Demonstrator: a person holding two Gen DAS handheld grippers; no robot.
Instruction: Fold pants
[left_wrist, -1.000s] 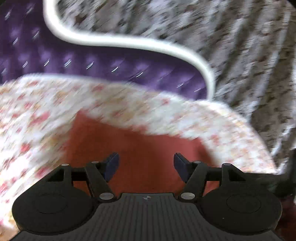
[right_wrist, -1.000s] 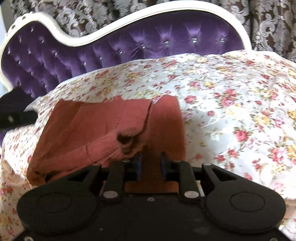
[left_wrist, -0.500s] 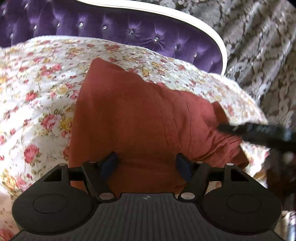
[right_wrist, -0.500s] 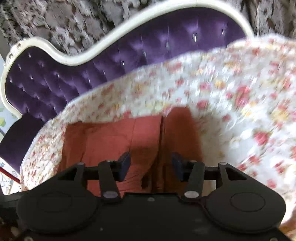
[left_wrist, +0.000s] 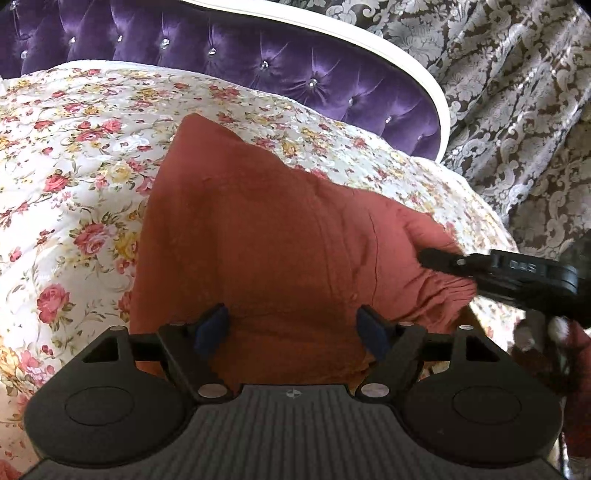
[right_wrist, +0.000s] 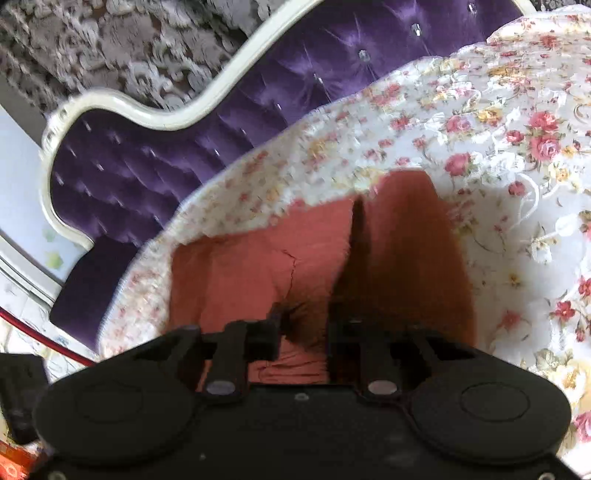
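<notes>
Pants (left_wrist: 258, 236), rust-red, lie between the opening, released jaws of the left gripper (left_wrist: 291, 328), while the right gripper (right_wrist: 303, 332) is closing on a bunched fold; around them spreads the floral bedspread (left_wrist: 74, 166).

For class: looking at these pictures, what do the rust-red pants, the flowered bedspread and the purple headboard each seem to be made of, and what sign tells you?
Pants: soft matte woven cloth, perhaps cotton; it creases and bunches without shine.
Bedspread: printed fabric with a slight sheen and puckered, quilt-like stitching.
Headboard: glossy velvet or satin, buttoned with sparkling studs, in a smooth cream frame, possibly painted wood.
</notes>
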